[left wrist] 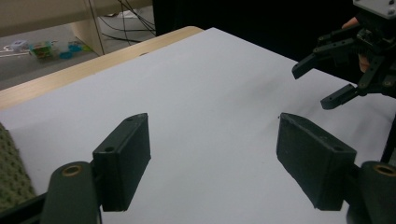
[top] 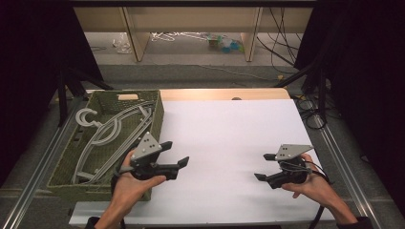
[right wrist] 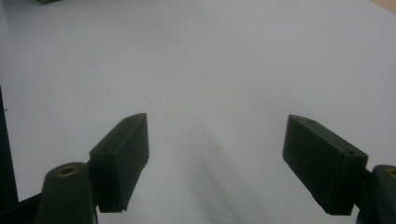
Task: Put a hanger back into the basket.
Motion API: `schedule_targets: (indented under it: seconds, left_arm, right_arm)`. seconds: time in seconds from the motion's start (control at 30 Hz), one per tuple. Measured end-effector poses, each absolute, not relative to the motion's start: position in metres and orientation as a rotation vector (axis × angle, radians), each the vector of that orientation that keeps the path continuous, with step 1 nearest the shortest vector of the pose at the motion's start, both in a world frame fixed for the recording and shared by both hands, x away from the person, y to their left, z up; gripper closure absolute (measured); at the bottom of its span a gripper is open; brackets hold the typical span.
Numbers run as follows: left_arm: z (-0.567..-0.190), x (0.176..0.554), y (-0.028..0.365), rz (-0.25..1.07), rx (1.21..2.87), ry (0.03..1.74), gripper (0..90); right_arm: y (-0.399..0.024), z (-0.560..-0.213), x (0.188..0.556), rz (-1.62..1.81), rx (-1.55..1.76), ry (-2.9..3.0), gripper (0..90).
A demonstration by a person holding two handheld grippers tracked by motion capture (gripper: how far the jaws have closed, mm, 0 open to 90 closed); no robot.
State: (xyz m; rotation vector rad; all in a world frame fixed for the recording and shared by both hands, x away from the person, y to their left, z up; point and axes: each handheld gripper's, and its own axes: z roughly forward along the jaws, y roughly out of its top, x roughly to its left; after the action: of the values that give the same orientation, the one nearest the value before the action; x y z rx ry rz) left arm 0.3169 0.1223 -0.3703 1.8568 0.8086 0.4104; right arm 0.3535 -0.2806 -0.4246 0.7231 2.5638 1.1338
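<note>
My left gripper (top: 175, 153) hovers over the left part of the white sheet (top: 224, 133), just right of a green woven basket (top: 159, 112). Its jaws stand wide apart with nothing between them, as the left gripper view confirms (left wrist: 212, 119). My right gripper (top: 262, 167) is held low over the right part of the sheet, pointing left, open and empty (right wrist: 215, 119). In the left gripper view the right gripper (left wrist: 312, 87) appears at the upper right with its jaws apart. Grey curved track pieces (top: 110, 133) lie inside the basket.
The white sheet covers a wooden table whose edge (top: 219, 94) shows at the far side. Metal rails (top: 43, 162) run along both sides of the table. Beyond it are wooden furniture legs (top: 136, 38), cables and small clutter on the floor (top: 224, 43).
</note>
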Motion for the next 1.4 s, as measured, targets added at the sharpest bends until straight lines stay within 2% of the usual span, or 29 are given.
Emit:
schedule_targets:
  seconds: [0.4,0.9,1.4]
  left_arm:
    - [-0.399,0.321,0.107,0.397,1.884,0.769,24.0]
    - [-0.425,0.315,0.111,0.434,1.915,0.74,16.4]
    - [-0.433,0.308,0.119,0.418,1.895,0.748,16.4]
  right_arm:
    - [-0.284,-0.426,0.354,1.154,0.726,2.546,23.3]
    - [-0.287,-0.428,0.351,1.165,0.76,2.52,20.4]
    - [-0.294,-0.427,0.324,1.226,0.85,2.429,18.8]
